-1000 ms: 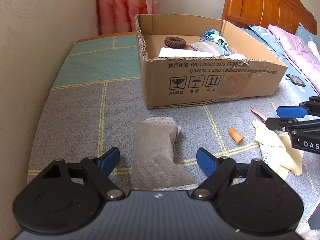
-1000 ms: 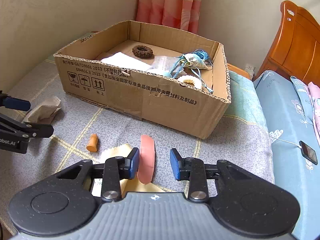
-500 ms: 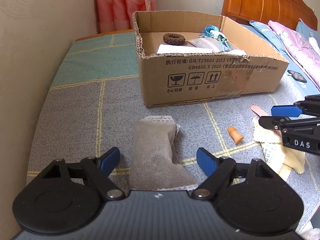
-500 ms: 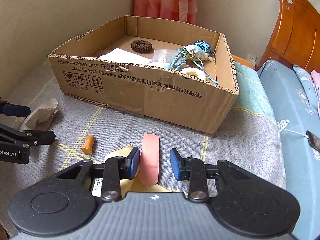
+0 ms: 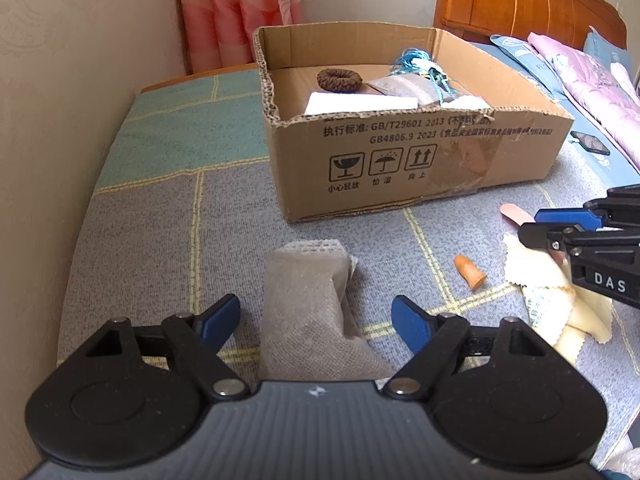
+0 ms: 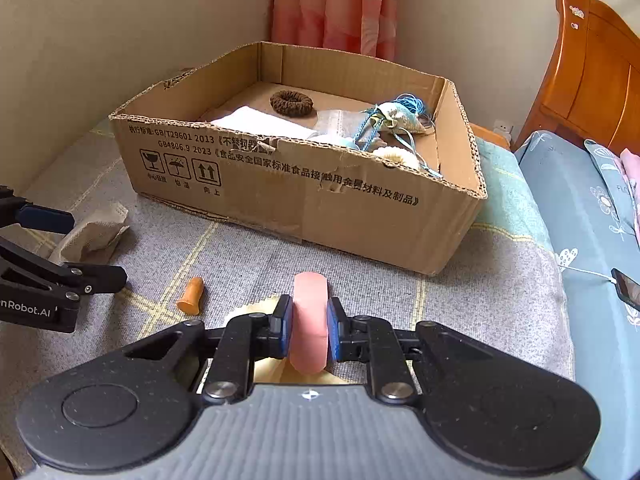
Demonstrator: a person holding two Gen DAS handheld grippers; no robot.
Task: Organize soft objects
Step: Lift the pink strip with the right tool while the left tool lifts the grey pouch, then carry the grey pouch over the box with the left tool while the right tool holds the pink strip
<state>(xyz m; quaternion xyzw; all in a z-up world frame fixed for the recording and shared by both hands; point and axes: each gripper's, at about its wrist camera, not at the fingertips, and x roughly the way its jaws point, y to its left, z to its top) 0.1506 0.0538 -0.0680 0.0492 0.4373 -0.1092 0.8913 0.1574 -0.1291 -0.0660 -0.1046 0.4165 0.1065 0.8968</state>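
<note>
Angled down at the bed, my right gripper (image 6: 307, 330) is closing on the pink strip (image 6: 309, 312), pads touching it, while my left gripper (image 5: 316, 318), jaws narrowing, straddles the grey pouch (image 5: 308, 304) untouched.

Pink curtain (image 6: 336, 4) hangs at top centre — wooden headboard (image 6: 592, 68) at the right edge, a phone (image 6: 628, 285) on the blue quilt (image 6: 580, 216) below.

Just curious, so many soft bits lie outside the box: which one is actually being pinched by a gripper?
The pink strip: the right gripper is closing on it. The grey pouch lies untouched between the open left gripper, and the orange cone lies alone.
</note>
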